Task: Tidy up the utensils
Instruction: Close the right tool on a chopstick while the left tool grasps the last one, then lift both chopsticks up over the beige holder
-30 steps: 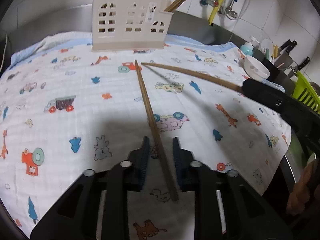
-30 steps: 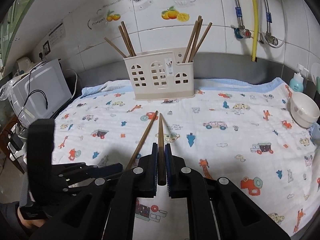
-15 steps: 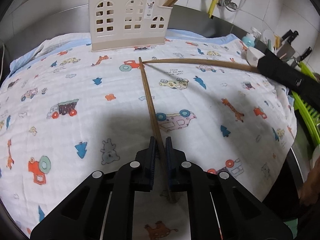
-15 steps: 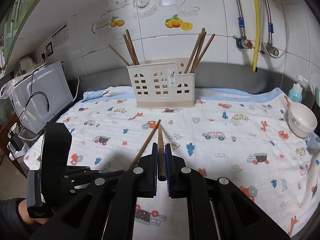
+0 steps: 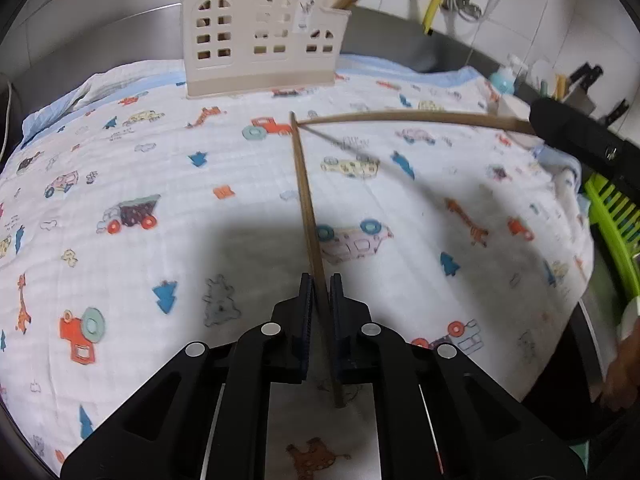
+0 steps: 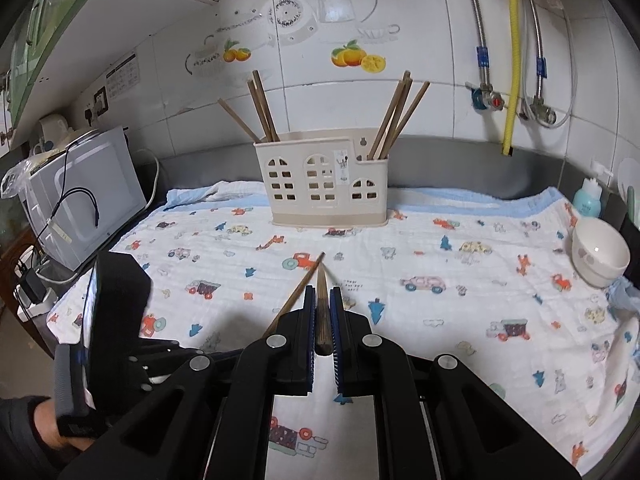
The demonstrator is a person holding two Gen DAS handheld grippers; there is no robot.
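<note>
Left wrist: left gripper pinched chopstick; right gripper likewise clamped second chopstick; best lifted tip-up toward holder.

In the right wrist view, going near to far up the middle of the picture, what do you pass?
right gripper shut on a chopstick → printed cloth → beige utensil holder with chopsticks standing in it → tiled wall
</note>
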